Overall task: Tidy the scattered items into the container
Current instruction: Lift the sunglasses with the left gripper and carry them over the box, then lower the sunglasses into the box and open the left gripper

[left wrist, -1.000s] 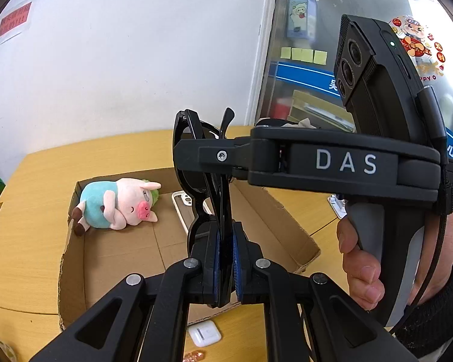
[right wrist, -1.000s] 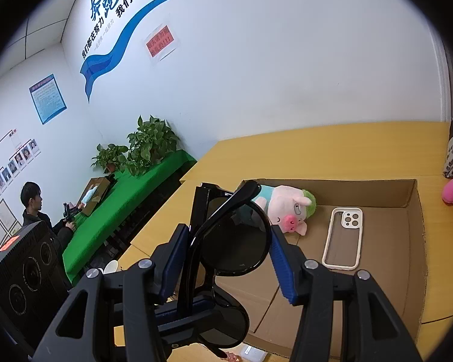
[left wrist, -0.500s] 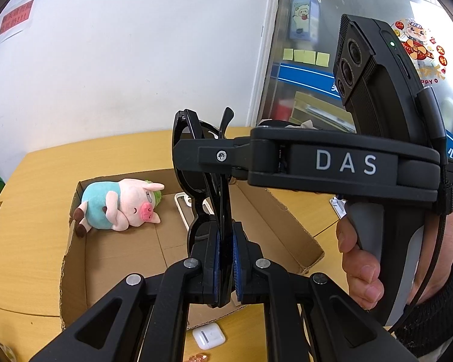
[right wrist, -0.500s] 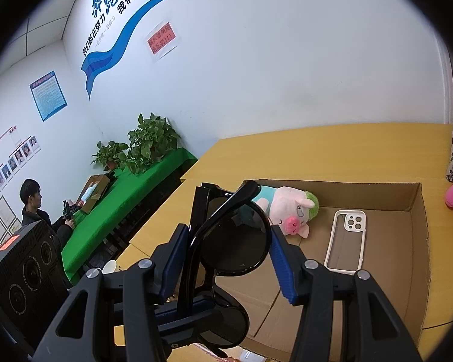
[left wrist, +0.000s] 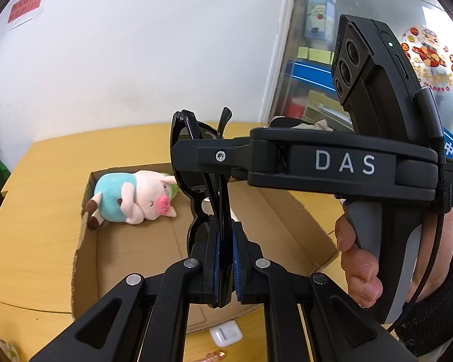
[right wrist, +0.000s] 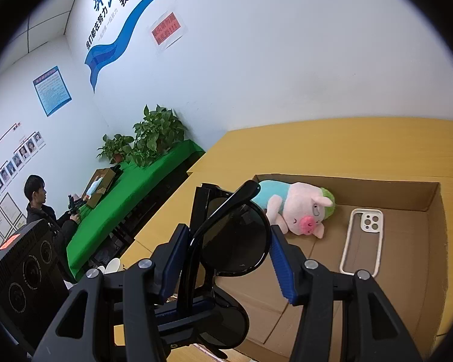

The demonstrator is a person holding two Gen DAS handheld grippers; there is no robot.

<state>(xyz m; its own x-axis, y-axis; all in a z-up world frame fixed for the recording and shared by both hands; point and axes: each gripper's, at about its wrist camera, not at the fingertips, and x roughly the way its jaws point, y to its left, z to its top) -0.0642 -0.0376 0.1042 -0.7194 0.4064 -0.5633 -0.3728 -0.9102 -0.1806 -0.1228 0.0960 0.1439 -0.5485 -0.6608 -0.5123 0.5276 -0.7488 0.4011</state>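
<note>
Desk (right wrist: 332,144) yellow wood | wall (right wrist: 287,60) white | left jaws pinching sunglasses (left wrist: 196,163) | right jaws spread

Counted around the cardboard box (right wrist: 435,211): one plush pig (right wrist: 299,211) and one phone case (right wrist: 362,241) inside it, one pair of black sunglasses (right wrist: 232,241) held above its near side, one white earbud case (left wrist: 226,333) on the table just outside its near wall. Two grippers over the box, the left gripper (left wrist: 225,264) pinched on the sunglasses and the right gripper (right wrist: 226,259) spread around one lens. Beyond the box, off its left side: two potted plants (right wrist: 157,134), one green-covered table (right wrist: 126,199), one seated person (right wrist: 42,208).
</note>
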